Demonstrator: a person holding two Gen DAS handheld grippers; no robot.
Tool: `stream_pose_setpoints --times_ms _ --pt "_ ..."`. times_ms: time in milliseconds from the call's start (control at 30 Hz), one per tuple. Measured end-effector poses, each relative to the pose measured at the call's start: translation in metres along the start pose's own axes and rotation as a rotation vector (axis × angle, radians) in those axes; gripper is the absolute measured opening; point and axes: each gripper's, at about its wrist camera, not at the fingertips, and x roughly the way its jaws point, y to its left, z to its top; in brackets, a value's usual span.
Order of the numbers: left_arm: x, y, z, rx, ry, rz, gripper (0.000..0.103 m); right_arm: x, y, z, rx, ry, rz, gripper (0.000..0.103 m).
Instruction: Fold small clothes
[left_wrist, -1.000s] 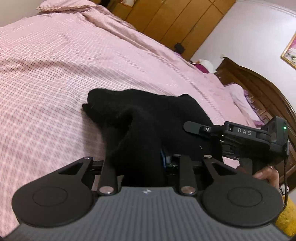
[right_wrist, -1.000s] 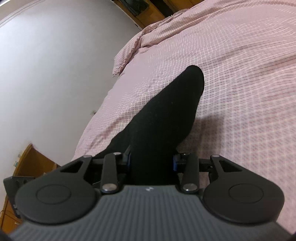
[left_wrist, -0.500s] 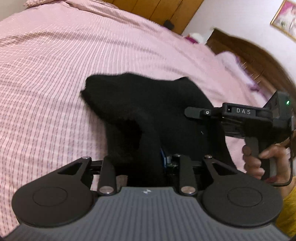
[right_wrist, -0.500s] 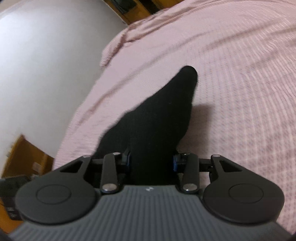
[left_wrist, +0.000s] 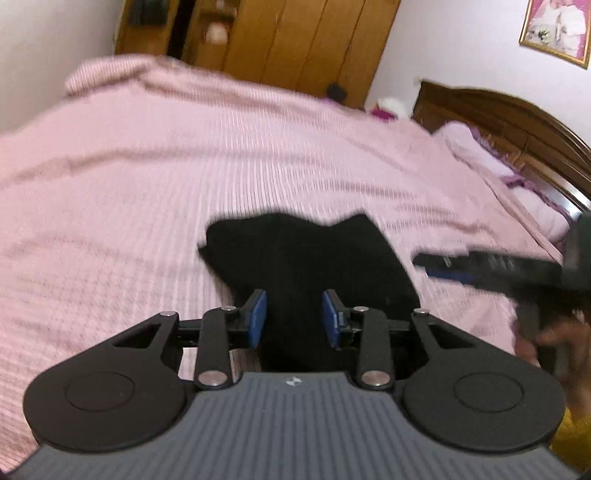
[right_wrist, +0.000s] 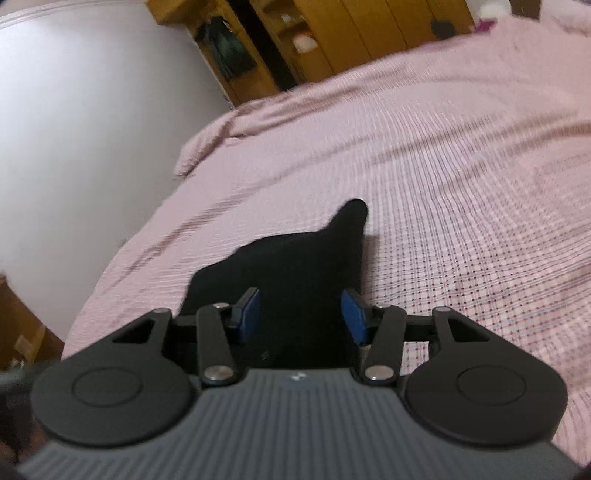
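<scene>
Left wrist view: the left tongs (left_wrist: 293, 314) reach over a black garment (left_wrist: 310, 266) that lies crumpled on a pink checked bed cover (left_wrist: 147, 192). Their blue pads (left_wrist: 257, 317) stand a little apart and are opening, with the dark cloth running between them; whether the pads press on it cannot be told. At the right edge the right tongs (left_wrist: 436, 265), blurred, are carried by a hand (left_wrist: 546, 343) just beside the garment. A dark wooden headboard (left_wrist: 517, 122), a wooden wardrobe (left_wrist: 295, 44) and a framed picture (left_wrist: 554, 29) line the far wall.

Right wrist view: the right tongs (right_wrist: 301, 314) point along the same black garment (right_wrist: 295, 258), whose narrow end rises to a point against the bed cover (right_wrist: 461, 184). The jaws are opening, blue pads (right_wrist: 352, 317) set apart at either side of the cloth, and a grip cannot be confirmed. A pale wall (right_wrist: 92, 129) and wooden shelves (right_wrist: 277, 44) stand beyond the bed.
</scene>
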Motion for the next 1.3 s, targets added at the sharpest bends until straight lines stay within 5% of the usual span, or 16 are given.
stream_pose_setpoints --times_ms 200,467,700,833,967,1133,1300 --pt "0.020 -0.018 0.007 0.064 -0.014 -0.020 0.038 -0.002 0.022 -0.015 -0.055 0.037 0.054 0.045" --pt "0.088 0.001 -0.029 0.004 0.164 0.057 0.038 0.027 0.010 -0.044 -0.084 0.176 -0.064 0.032" --pt "0.074 -0.004 -0.042 0.050 0.173 0.088 0.038 0.023 -0.002 -0.055 -0.067 0.164 -0.062 0.032" --pt "0.056 -0.002 -0.038 -0.002 0.183 0.096 0.048 0.005 0.006 -0.054 -0.050 0.121 -0.055 0.035" --pt "0.038 -0.006 -0.036 -0.054 0.209 0.072 0.071 -0.014 0.013 -0.053 -0.056 0.087 -0.074 0.070" --pt "0.025 -0.019 -0.041 -0.030 0.240 0.102 0.091 -0.027 0.017 -0.056 -0.068 0.098 -0.107 0.075" --pt "0.029 -0.024 -0.047 -0.018 0.265 0.174 0.096 -0.023 0.015 -0.068 -0.083 0.154 -0.175 0.078"
